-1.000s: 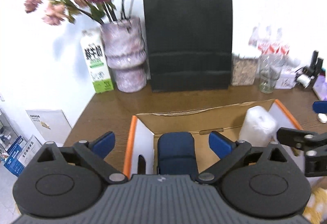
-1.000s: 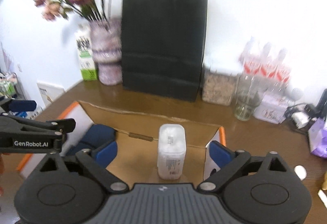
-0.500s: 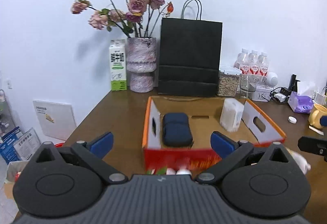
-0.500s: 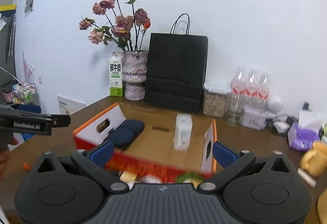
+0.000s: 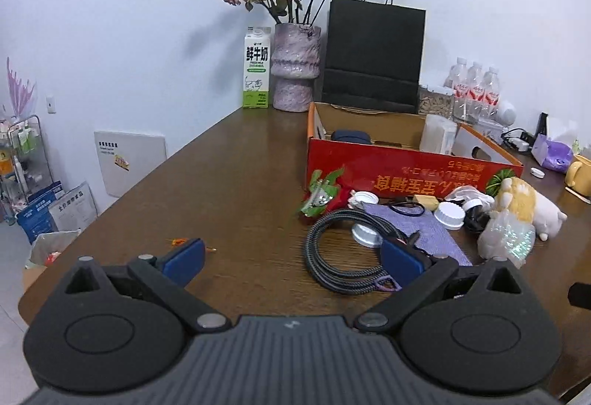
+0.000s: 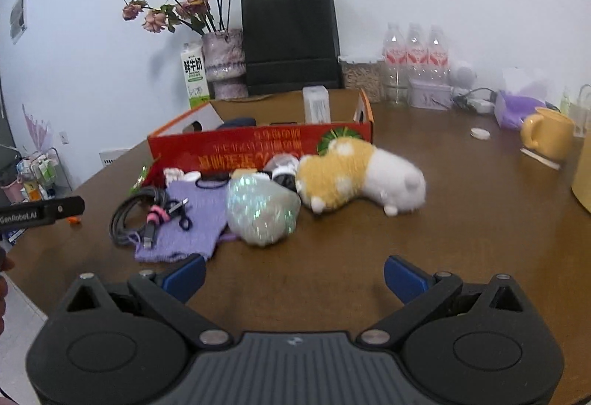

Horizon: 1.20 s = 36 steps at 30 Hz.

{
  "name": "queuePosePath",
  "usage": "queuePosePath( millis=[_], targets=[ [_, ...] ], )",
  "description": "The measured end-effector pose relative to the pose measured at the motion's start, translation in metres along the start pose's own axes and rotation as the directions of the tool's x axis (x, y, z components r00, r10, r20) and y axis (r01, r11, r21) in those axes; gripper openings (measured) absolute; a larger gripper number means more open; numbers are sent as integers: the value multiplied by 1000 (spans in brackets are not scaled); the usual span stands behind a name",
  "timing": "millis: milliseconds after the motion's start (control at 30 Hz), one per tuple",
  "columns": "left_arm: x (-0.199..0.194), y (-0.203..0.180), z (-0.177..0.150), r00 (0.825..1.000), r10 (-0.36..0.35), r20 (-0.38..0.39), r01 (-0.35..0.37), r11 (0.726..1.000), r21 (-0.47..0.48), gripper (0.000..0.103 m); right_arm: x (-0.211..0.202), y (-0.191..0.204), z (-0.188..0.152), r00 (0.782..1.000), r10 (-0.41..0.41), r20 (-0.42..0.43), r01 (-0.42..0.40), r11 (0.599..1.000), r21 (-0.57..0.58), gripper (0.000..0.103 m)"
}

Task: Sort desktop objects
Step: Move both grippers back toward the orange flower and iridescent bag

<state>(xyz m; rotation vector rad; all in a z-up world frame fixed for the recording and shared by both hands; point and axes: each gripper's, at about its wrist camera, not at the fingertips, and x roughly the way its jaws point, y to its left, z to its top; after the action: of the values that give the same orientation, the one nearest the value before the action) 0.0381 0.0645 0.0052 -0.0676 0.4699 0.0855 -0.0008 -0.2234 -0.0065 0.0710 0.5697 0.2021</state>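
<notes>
A red cardboard box (image 5: 406, 168) (image 6: 258, 146) stands on the brown table, holding a dark blue case (image 5: 345, 136) and a white container (image 5: 437, 139) (image 6: 316, 104). In front of it lie a coiled dark cable (image 5: 332, 249) (image 6: 136, 216), a purple cloth (image 5: 424, 227) (image 6: 184, 224), white lids (image 5: 448, 214), a shiny pouch (image 6: 260, 211) and a yellow-and-white plush toy (image 6: 354, 174) (image 5: 524, 201). My left gripper (image 5: 291, 259) is open, hovering near the cable. My right gripper (image 6: 295, 275) is open, just short of the pouch and plush.
At the back stand a vase of flowers (image 5: 295, 72), a milk carton (image 5: 256, 72), a black paper bag (image 5: 373, 61), water bottles (image 6: 415, 57) and a grain jar (image 6: 360, 76). A yellow mug (image 6: 546, 133) and purple tissue pack (image 6: 517, 107) sit right.
Both grippers pulled back and away from above the box; the clutter in front of the box has come into view. Both stayed open.
</notes>
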Motion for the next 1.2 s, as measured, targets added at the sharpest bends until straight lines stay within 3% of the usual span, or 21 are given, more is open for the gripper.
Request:
queuePosePath(
  millis=[300, 567, 833, 1067, 1200],
  targets=[
    [-13, 1, -12, 1000, -15, 17, 15, 1000, 19, 103, -11, 8, -3, 999, -20, 30, 21, 999, -29, 103],
    [-2, 23, -14, 999, 45, -19, -45, 999, -3, 103, 6, 20, -2, 1000, -10, 5, 10, 999, -53, 103],
    [24, 56, -6, 987, 153, -56, -154, 988, -10, 103, 34, 30, 9, 1000, 0, 0, 0, 999, -52, 100],
    [50, 72, 1, 983, 158, -91, -157, 987, 8, 86, 61, 44, 23, 1000, -7, 1, 8, 998, -67, 94],
    [63, 74, 3, 982, 153, -115, -152, 988, 20, 85, 72, 46, 30, 1000, -26, 4, 26, 998, -64, 88]
  ],
)
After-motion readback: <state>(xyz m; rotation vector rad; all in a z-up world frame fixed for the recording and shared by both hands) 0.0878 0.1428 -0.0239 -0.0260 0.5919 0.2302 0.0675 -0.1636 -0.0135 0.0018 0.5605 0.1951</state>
